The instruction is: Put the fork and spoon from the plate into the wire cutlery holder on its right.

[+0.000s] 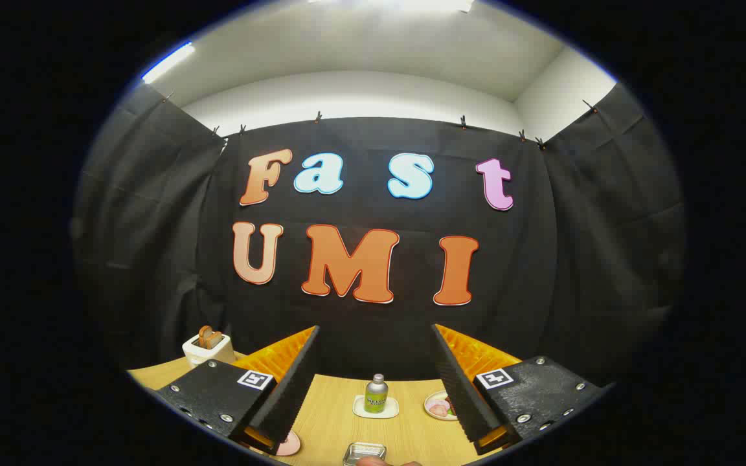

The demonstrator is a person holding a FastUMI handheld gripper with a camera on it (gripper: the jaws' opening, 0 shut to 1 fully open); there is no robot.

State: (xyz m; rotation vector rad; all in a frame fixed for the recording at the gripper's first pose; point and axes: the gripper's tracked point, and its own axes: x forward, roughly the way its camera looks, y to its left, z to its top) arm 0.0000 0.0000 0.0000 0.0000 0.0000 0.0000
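Plate (pixel 438 407): sitting small on the wooden table (pixel 334 401), just past the right finger and partly tucked behind it, carrying something pink; too small for telling a fork or spoon on it. Lying nearest, low between the two fingers, a shiny metal container (pixel 364 451); cannot tell whether wire or solid, or what is lying inside.

Gripper (pixel 374 327): hanging wide open above the table, gripping nothing, fingers spread well apart and pointing level toward the far wall rather than down at the tabletop.

Standing upright beyond the fingers, in the gap between them, a small green bottle (pixel 376 393) with a silver cap, resting on a pale square tray (pixel 376 409). Peeking out beside the near end of the left finger, a pink round thing (pixel 290 444), mostly hidden.

Sitting far left at the table's back edge, a white toaster (pixel 208 351) holding brown slices of bread (pixel 208 336). Hanging behind everything, black cloth (pixel 153 226) clipped along its top, with a white wall and a ceiling light (pixel 169 61) glowing above.
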